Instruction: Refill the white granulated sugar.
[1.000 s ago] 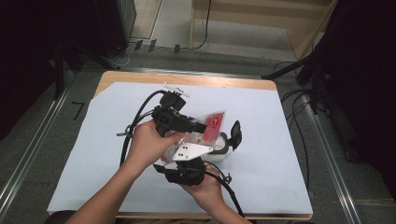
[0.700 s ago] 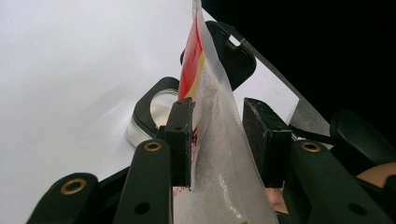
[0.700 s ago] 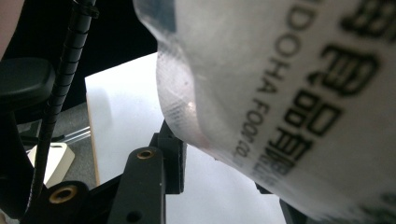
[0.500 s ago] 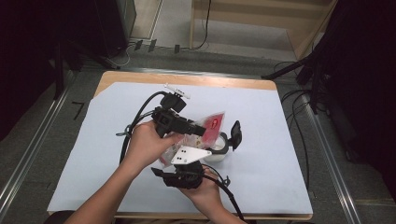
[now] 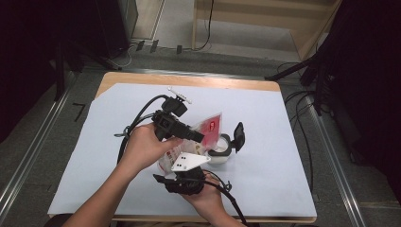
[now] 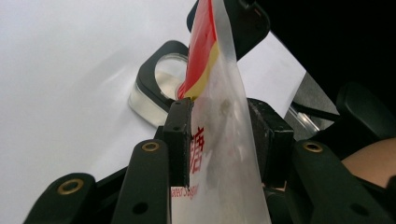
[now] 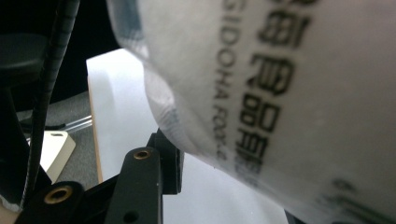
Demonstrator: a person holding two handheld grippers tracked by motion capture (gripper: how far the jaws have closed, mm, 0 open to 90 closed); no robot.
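Holding a clear plastic bag (image 5: 208, 130) with a red and yellow printed top, the left tool (image 5: 182, 130) has its two black pads pressed against the bag's sides; in the left gripper view the bag (image 6: 224, 140) stands upright between those pads, red lettering showing through the film at the left pad. The bag hangs above the middle of the table (image 5: 279, 87), which is covered by a white sheet (image 5: 283, 142), and its red top leans toward a small clear jar (image 5: 220, 150).

That jar sits on the sheet just beside the bag, its black hinged lid (image 5: 239, 135) standing open on the far side. In the left gripper view the jar (image 6: 159, 88) lies behind the bag, its black rim ring around a pale, clear inside.

The right tool (image 5: 187, 182) comes in from the near edge of the table, below the bag, with its grey three-cornered plate (image 5: 189, 161) on top pointing toward the jar. Its jaws have just been closing a little. In the right gripper view the bag's white lower part (image 7: 280, 93), printed with black lettering, lies very close in front of the camera and over the jaws; one black jaw shows at the lower left beneath it, but whether the pads press on the bag I cannot tell.

The left hand (image 5: 146, 146) wraps around the left tool's body, with black cables (image 5: 137, 123) looping off behind it.
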